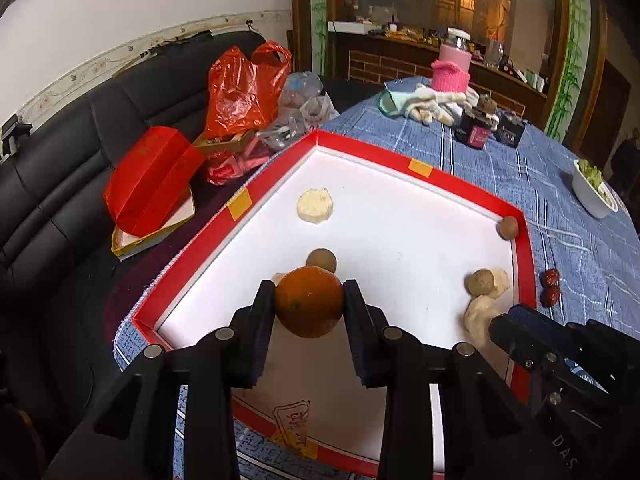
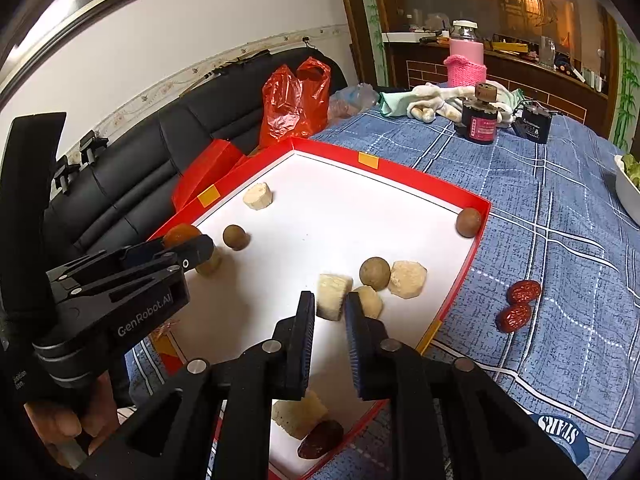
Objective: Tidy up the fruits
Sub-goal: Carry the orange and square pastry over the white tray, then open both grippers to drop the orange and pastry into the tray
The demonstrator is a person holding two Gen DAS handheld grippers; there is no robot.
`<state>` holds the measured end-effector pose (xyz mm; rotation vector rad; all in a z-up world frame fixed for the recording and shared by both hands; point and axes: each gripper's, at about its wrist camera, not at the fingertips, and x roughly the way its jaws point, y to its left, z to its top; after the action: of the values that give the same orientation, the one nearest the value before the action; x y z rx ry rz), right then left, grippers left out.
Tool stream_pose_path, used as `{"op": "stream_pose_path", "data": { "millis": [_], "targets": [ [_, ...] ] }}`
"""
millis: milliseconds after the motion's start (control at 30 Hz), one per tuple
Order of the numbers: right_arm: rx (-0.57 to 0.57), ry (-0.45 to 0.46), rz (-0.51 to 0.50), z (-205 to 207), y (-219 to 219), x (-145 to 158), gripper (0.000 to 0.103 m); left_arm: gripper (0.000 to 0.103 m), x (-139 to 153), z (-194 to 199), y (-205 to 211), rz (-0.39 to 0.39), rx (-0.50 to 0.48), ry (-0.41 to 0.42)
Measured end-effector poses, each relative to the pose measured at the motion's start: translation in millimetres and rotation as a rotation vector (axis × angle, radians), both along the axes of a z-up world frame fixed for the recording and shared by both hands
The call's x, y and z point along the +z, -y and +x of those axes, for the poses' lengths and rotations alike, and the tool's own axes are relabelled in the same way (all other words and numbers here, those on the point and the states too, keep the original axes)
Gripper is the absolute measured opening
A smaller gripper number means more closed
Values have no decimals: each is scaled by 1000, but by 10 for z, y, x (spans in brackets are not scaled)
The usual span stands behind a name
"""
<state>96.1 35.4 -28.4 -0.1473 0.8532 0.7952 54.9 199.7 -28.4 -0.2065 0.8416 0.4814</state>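
My left gripper [image 1: 309, 294] is shut on an orange [image 1: 309, 302] and holds it over the near left part of the red-rimmed white tray [image 1: 400, 164]. My right gripper [image 2: 330, 304] is shut on a pale banana piece [image 2: 333, 296] above the tray [image 2: 472, 202]. In the tray lie brown round longans [image 2: 375, 273] [image 2: 236, 237] [image 2: 469, 222], more banana pieces [image 2: 407, 279] [image 2: 258, 196] [image 2: 298, 414] and a red date [image 2: 320, 444]. Two red dates [image 2: 518, 304] lie on the blue cloth right of the tray. The left gripper also shows in the right wrist view [image 2: 192, 254].
A blue checked tablecloth [image 2: 540, 200] covers the table. At the far end stand a pink bottle [image 2: 466, 60], gloves [image 2: 432, 100] and black boxes [image 2: 480, 124]. A white bowl [image 1: 592, 192] sits at the right. A black sofa [image 1: 72, 152] with red bags [image 1: 240, 88] is at the left.
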Motion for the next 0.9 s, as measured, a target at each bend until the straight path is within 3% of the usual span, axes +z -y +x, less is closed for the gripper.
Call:
{"op": "stream_pose_path", "data": {
  "millis": [67,133,300,433,567,700,767,833,900],
  "targets": [
    [1,2,-9,-6,2,1,24,34,-21,10,-20,-17,2,-19],
    [-8,10,7,-10,63,50,34,61,-25,7,-35,-18,6,-35],
    [-123,52,72,50,663,241,48,76,152,-186,-54,54,50,69],
    [-277,44,45,250,1349,187,51,76,226,-302,-53,3,61,144],
    [-351,8,22,468,1644,76,52,76,244,-291,117,-29,7,179],
    [-314,-20,19,633,1480,4,50,76,270,-232,422,26,-91,175],
    [-278,-28,2,695,1282,-40,44,76,275,-233,506,43,-107,176],
    [-244,-29,-39,785,1045,-108,43,76,269,-229,543,36,-120,173],
    [-238,-28,-93,850,883,-195,34,76,270,-222,561,30,-134,170]
  ]
}}
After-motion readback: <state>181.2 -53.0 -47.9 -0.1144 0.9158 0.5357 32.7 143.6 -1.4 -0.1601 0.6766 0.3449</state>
